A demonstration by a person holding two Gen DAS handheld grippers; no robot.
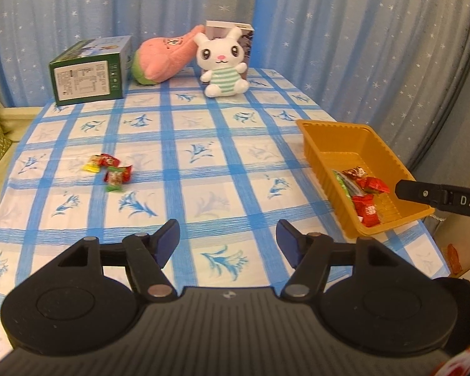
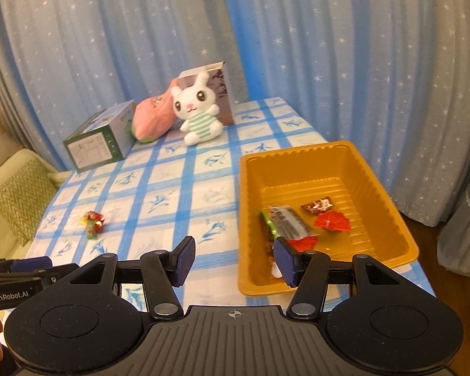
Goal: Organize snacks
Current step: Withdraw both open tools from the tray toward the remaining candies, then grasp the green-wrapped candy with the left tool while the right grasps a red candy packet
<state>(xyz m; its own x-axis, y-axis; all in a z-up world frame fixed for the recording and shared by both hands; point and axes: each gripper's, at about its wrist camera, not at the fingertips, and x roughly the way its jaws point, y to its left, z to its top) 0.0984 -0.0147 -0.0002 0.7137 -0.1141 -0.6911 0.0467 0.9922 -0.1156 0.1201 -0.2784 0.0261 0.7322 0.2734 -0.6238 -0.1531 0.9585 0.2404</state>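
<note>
An orange plastic tray (image 1: 326,138) stands at the table's right edge and holds several wrapped snacks (image 1: 365,195); in the right wrist view the tray (image 2: 388,206) and its snacks (image 2: 300,222) lie just ahead. A small pile of loose wrapped candies (image 1: 111,169) lies on the left of the checked tablecloth, also seen in the right wrist view (image 2: 93,223). My left gripper (image 1: 228,244) is open and empty above the table's near part. My right gripper (image 2: 233,261) is open and empty, over the tray's near left rim; one finger (image 1: 423,194) reaches over the tray.
At the back of the table stand a green box (image 1: 91,72), a pink plush (image 1: 166,54), a white rabbit plush (image 1: 222,62) and a carton behind it (image 1: 247,36). Blue starred curtains hang behind. A sofa with a green cushion (image 2: 18,197) is at the left.
</note>
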